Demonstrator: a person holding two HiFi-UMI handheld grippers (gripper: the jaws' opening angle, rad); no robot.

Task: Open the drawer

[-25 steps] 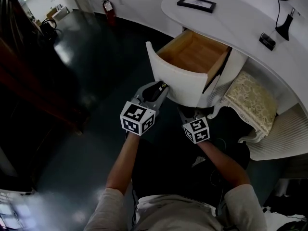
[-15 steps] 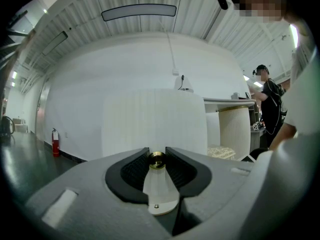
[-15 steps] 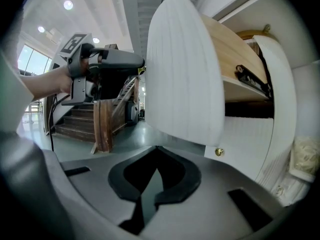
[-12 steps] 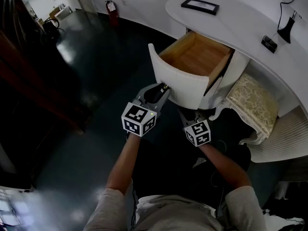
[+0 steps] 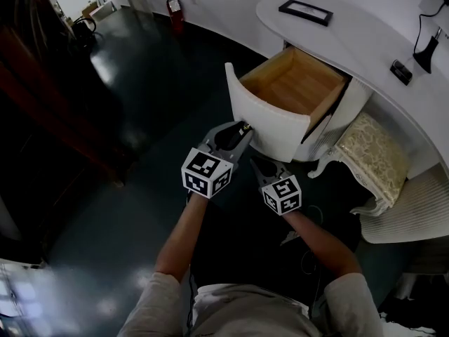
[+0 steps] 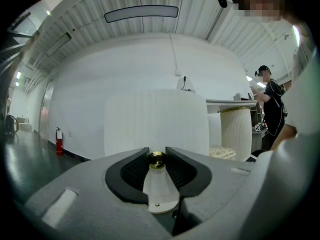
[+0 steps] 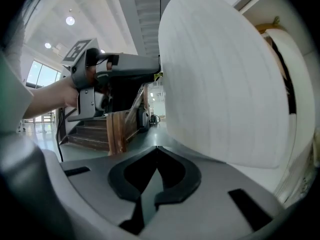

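L claw [image 5: 242, 128] level, gripping knob [image 6: 157, 159] of drawer [image 5: 272, 123]; R claw [image 5: 260, 165] closed (empty) beside.

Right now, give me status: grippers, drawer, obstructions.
Left gripper: fingers clamped on drawer knob. Right gripper shut, empty, beside drawer. Drawer well out, inside bare. Stool off to its side, not blocking.

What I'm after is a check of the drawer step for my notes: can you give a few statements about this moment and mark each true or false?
The drawer is pulled out. True.
The left gripper is shut on the drawer's brass knob. True.
The right gripper grips the knob too. False: its jaws are together, empty, beside the drawer.
A picture frame lies in the drawer. False: what shows inside is bare wood; the frame lies on the desk top.
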